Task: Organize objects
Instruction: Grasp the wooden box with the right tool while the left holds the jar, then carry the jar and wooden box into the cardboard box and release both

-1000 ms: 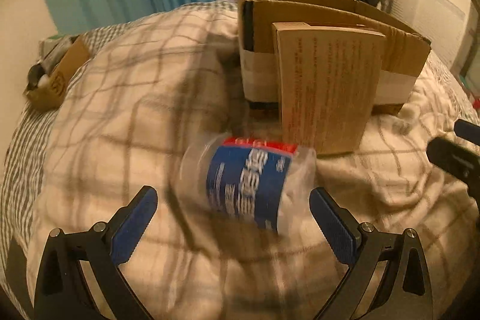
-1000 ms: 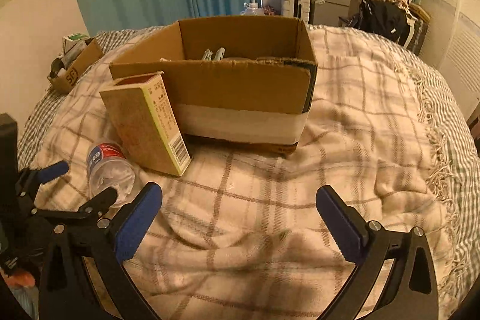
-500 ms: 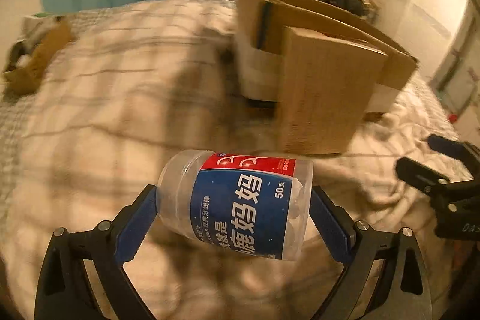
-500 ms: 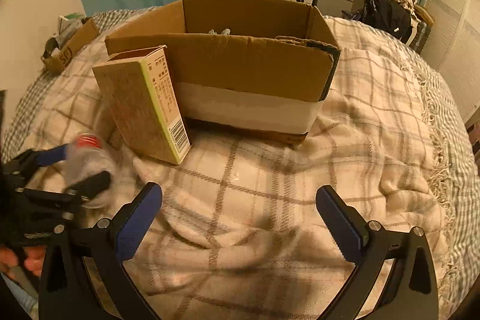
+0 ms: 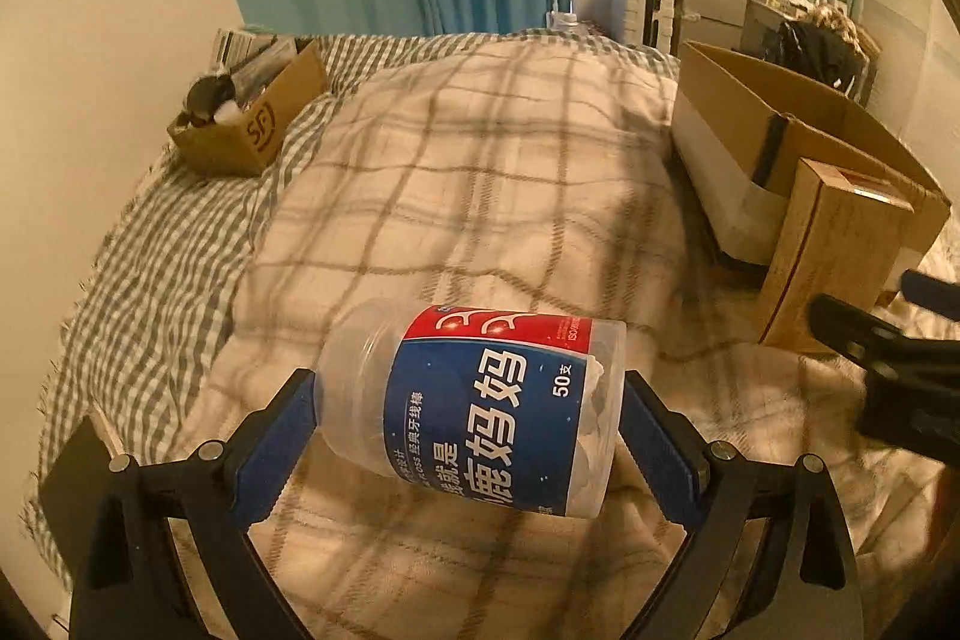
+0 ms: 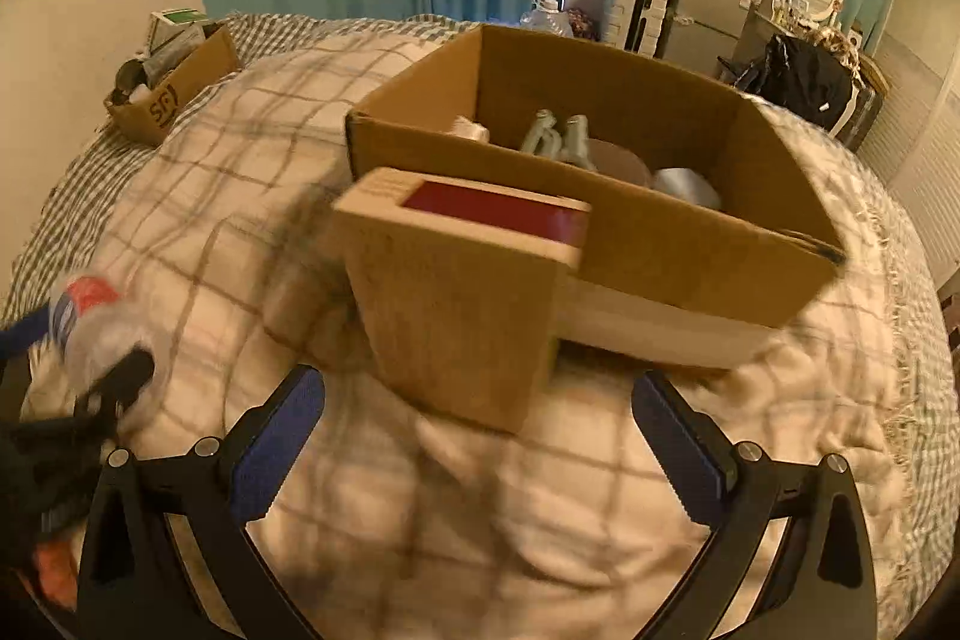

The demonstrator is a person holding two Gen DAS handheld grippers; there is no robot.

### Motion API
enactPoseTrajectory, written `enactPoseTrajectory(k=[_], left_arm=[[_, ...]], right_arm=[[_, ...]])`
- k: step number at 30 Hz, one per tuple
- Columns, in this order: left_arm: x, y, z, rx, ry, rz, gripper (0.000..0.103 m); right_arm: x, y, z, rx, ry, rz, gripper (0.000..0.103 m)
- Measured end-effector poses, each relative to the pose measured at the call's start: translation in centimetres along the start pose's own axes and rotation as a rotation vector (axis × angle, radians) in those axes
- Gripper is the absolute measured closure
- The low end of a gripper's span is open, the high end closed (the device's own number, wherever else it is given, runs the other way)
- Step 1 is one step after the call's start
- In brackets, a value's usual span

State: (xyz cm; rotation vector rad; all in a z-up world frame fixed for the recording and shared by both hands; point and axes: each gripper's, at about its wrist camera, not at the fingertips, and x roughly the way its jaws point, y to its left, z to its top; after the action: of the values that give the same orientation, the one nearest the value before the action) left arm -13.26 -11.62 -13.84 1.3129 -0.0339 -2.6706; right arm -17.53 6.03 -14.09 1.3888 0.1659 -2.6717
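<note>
The left tool (image 5: 468, 424) is gripping a clear plastic jar with a blue-and-red label (image 5: 480, 409) at lower centre, above the plaid bed blanket (image 5: 480, 196). The right tool (image 6: 477, 418) is hanging open and empty before an upright brown carton with a red top (image 6: 456, 304). The large open cardboard box (image 6: 690, 244) at centre right is already holding several items; jar and carton are seemingly waiting to go in.

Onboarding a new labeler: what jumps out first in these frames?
First, the clear floss-pick jar with its blue and red label, lying sideways, clamped between the fingers of the left hand-held gripper above the plaid blanket. Next, the tall brown carton with a red top, standing against the big open cardboard box mid-bed. The right hand-held gripper is open and empty just short of that carton.
</note>
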Motion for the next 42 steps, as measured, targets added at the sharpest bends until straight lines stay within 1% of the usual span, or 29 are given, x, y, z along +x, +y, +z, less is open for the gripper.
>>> enactPoseTrajectory(k=[3, 6, 8, 9, 10, 12, 13, 14, 18, 23, 26, 31, 37, 39, 41, 42], left_arm=[[0.5, 0.3, 0.2, -0.017, 0.002, 0.003, 0.005], [1.0, 0.3, 0.3, -0.03, 0.012, -0.004, 0.005], [1.0, 0.3, 0.1, -0.031, 0.017, -0.008, 0.005], [1.0, 0.4, 0.1, -0.032, 0.021, -0.012, 0.005], [1.0, 0.3, 0.1, -0.032, 0.025, -0.014, 0.005], [0.8, 0.3, 0.0, -0.032, 0.035, -0.017, 0.005], [0.6, 0.3, -0.1, -0.032, 0.039, -0.02, 0.005], [0.5, 0.3, -0.1, -0.034, 0.044, -0.025, 0.005], [-1.0, 0.2, -0.2, -0.049, 0.052, -0.051, 0.005], [-3.6, -0.5, -0.3, -0.031, 0.035, -0.061, 0.005], [-5.6, -1.4, -0.5, -0.004, 0.019, -0.086, 0.005], [-8.9, -2.9, 0.0, 0.024, -0.027, -0.109, 0.006], [-12.0, -5.1, 2.1, 0.041, -0.061, -0.173, 0.006], [-12.9, -6.0, 3.7, 0.058, -0.069, -0.202, 0.006], [-13.6, -6.8, 5.1, 0.068, -0.082, -0.207, 0.006], [-14.0, -7.3, 6.3, 0.078, -0.099, -0.21, 0.006]], right_arm=[[0.9, 0.3, 0.7, 0.067, -0.023, -0.037, 0.0], [1.5, 0.2, 1.2, 0.095, -0.052, -0.081, 0.0], [2.2, 0.2, 1.4, 0.098, -0.048, -0.1, 0.001], [2.4, 0.0, 1.4, 0.105, -0.042, -0.101, 0.002], [2.4, -0.2, 1.3, 0.107, -0.038, -0.097, 0.005], [1.8, -0.5, 1.2, 0.11, -0.042, -0.066, 0.024], [1.5, -0.5, 1.2, 0.101, -0.043, -0.064, 0.027], [1.0, -0.5, 1.2, 0.089, -0.049, -0.064, 0.027], [-1.4, -0.7, 0.7, 0.072, -0.075, -0.013, 0.027], [-5.2, -1.2, 0.2, 0.07, -0.128, 0.029, 0.027], [-7.8, -1.0, -0.1, 0.044, -0.162, 0.044, 0.027], [-12.7, -2.3, -0.3, 0.028, -0.242, 0.083, 0.027], [-18.1, -5.2, 0.4, 0.014, -0.324, 0.11, 0.027], [-19.6, -6.5, 1.1, 0.013, -0.348, 0.119, 0.027], [-20.9, -7.8, 2.1, 0.013, -0.372, 0.124, 0.027], [-21.5, -8.5, 2.8, 0.017, -0.386, 0.124, 0.027]])
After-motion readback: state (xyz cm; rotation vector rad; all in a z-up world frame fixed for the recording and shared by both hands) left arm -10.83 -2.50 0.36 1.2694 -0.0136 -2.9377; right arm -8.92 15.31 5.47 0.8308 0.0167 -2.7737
